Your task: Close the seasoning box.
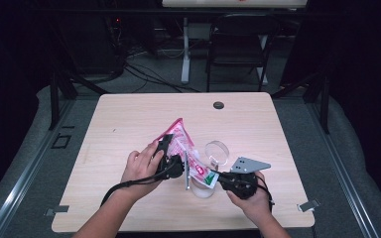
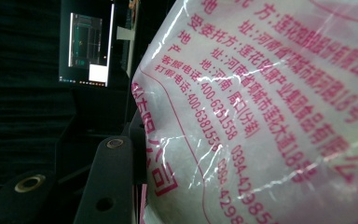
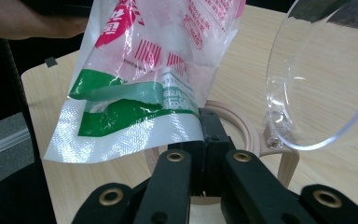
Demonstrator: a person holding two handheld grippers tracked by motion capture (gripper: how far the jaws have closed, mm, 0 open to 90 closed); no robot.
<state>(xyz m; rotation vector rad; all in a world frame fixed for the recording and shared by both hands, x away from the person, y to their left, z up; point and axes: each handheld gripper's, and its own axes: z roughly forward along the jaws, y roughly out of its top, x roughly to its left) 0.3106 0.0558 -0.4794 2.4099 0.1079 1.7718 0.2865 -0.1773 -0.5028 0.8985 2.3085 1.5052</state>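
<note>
- High view: the plastic bag (image 1: pixel 181 144) with pink and green print is held slanted above the wooden table (image 1: pixel 129 124), its low end over the round container (image 1: pixel 202 188) with the hinged clear lid (image 1: pixel 217 151).
- Left gripper (image 1: pixel 171 161) grasps the bag's upper part, just left of the container.
- Right gripper (image 1: pixel 223 179), just right of the container, is clamped on the bag's green-printed corner (image 3: pixel 135 116).
- Right gripper view: the lid (image 3: pixel 317 74) stands raised, right of the bag.
</note>
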